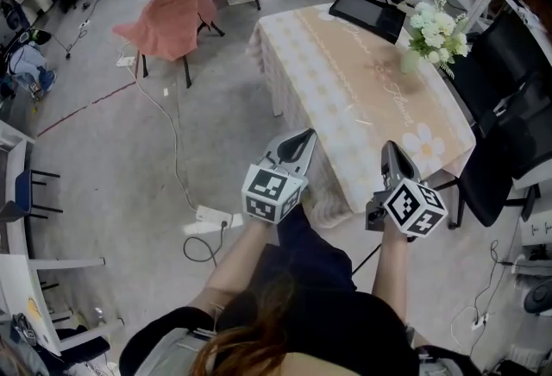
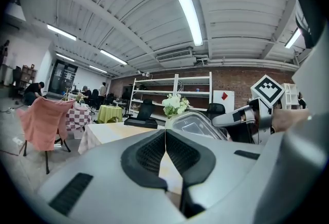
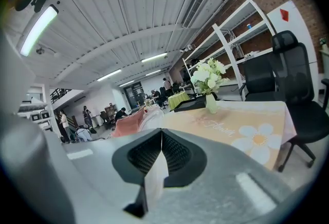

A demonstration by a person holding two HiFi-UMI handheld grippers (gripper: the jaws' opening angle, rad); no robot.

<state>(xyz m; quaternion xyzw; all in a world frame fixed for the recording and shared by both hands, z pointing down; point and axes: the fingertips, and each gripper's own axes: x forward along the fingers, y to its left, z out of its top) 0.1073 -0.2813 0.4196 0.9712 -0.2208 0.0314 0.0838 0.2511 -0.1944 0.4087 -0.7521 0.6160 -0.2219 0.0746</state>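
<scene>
Cloth with white flowers, spread over the whole tabletop and hanging down past the near edge. Nearest thing to both tools, right under them.

Left tool: shut tight, tips pressed together, holding nothing. Right tool: just the same, shut tight with nothing in between. Both up in the air over the near edge, side by side but apart, touching nothing.

Farther off: vase of flowers by the far right corner, flat black thing at the far edge. Off the tabletop: black chair pushed close to the right edge, chair under a pink cover well apart on the left, white plug strip with its cable on the floor, near the person's left side.

Things to watch for, as a guess only. Mind the hanging cloth: easy to snag with a tool held too low, then easy to drag along, and likely to tip the vase of flowers over. Mind the black chair: easy to bump with a wide swing of the right tool. Mind the cable: easy to trip on with a step to the left. Open the tips before reaching for anything; with tips shut, only good for pushing things away, maybe right off the edge.
</scene>
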